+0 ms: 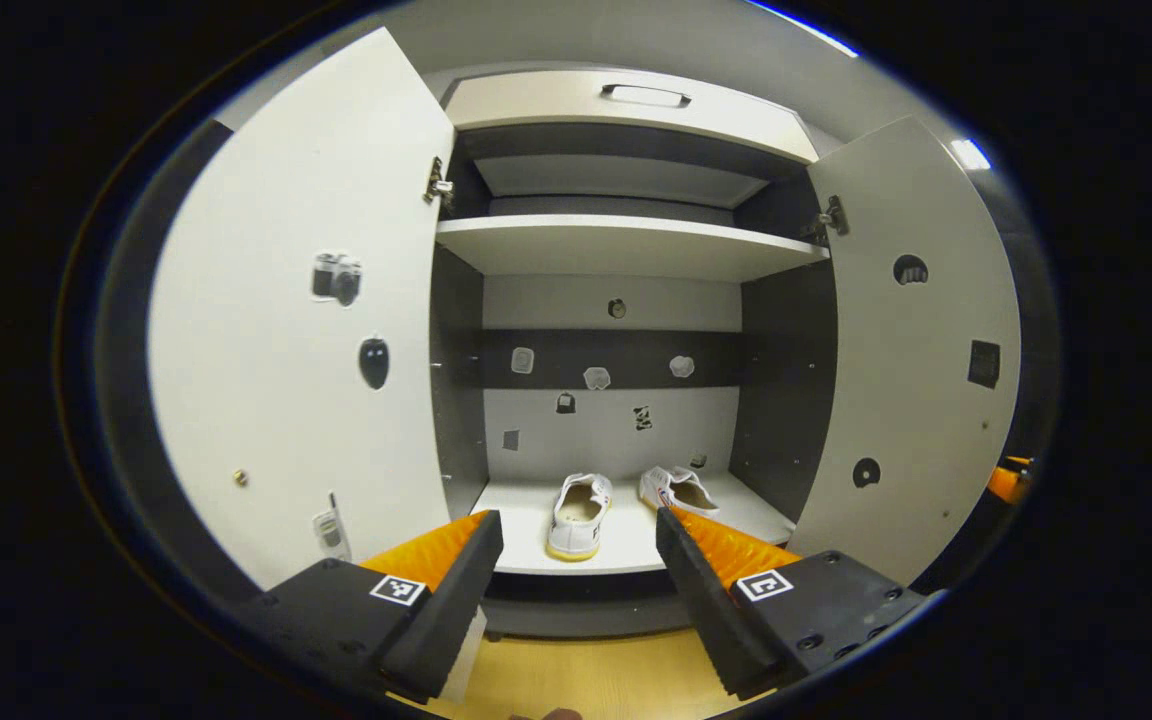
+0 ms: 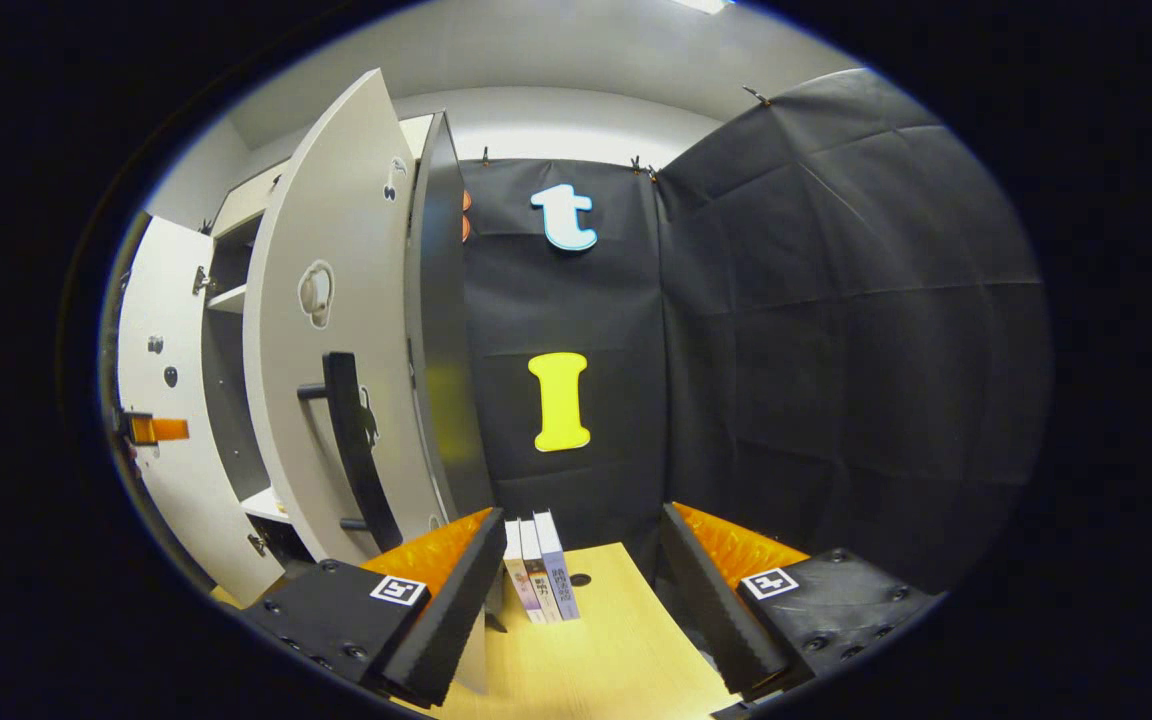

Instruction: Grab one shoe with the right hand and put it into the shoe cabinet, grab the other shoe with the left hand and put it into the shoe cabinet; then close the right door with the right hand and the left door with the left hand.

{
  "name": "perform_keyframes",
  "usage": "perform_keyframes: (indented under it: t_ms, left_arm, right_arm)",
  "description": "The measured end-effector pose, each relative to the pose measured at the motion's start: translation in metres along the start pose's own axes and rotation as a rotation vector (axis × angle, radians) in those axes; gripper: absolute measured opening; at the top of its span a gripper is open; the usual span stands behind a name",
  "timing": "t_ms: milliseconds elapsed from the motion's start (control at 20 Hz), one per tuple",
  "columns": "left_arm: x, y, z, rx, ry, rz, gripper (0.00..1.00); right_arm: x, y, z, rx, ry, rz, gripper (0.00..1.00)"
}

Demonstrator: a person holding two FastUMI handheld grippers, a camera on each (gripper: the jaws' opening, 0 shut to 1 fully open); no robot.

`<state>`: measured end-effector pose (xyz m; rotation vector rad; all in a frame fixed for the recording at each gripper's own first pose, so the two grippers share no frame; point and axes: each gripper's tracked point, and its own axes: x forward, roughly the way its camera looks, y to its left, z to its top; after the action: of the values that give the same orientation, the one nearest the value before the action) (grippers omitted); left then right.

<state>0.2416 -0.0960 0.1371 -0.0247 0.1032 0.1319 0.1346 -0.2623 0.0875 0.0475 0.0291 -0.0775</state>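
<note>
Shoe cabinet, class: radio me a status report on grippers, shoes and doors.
Left gripper open, empty, facing the shoe cabinet. Right gripper open, empty, beside the right door. Both shoes on the bottom shelf. Both doors open; nothing blocking.

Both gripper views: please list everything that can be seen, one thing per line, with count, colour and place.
shoe cabinet: one, white with dark grey inside, facing the left gripper, both doors open
left door: one, white, swung open, stickers on its inner face
right door: one, white, swung open; black handle on its outer face
shoes: two, white, side by side on the bottom shelf; the second to the right
top drawer: one, white, above the shelves
books: three, standing on the wooden table beside the cabinet
wooden table: one, light yellow
left gripper: one, open, holding nothing, pointed at the shoes
right gripper: one, open, holding nothing, near the right door
</note>
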Motion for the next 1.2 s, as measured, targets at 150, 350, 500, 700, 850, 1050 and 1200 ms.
perform_keyframes:
  t_ms: [150, 350, 500, 700, 850, 1050, 1200]
  left_arm:
    - [-0.032, 0.002, -0.018, -0.081, -0.031, 0.013, 0.96]
    - [-0.058, 0.02, -0.053, -0.112, -0.013, 0.043, 0.95]
    - [-0.061, 0.021, -0.081, -0.075, 0.055, 0.047, 0.95]
    - [-0.062, 0.005, -0.092, -0.01, 0.062, 0.006, 0.95]
    - [-0.061, -0.012, -0.092, -0.009, 0.055, -0.049, 0.95]
    - [-0.064, -0.01, -0.092, -0.044, 0.054, -0.066, 0.95]
    - [-0.063, 0.002, -0.095, -0.072, 0.061, -0.063, 0.95]
  right_arm:
    - [0.016, 0.006, 0.009, -0.002, -0.006, 0.013, 0.98]
    - [0.038, 0.016, 0.01, 0.025, 0.043, 0.066, 0.98]
    - [0.047, 0.027, 0.012, 0.054, 0.082, 0.105, 1.0]
    - [0.048, 0.045, 0.014, 0.034, 0.085, 0.143, 0.98]
    - [0.048, 0.061, 0.007, 0.001, 0.101, 0.16, 0.98]
    - [0.044, 0.064, 0.007, -0.032, 0.092, 0.121, 0.97]
    - [0.04, 0.08, 0.005, -0.029, 0.099, 0.127, 0.97]
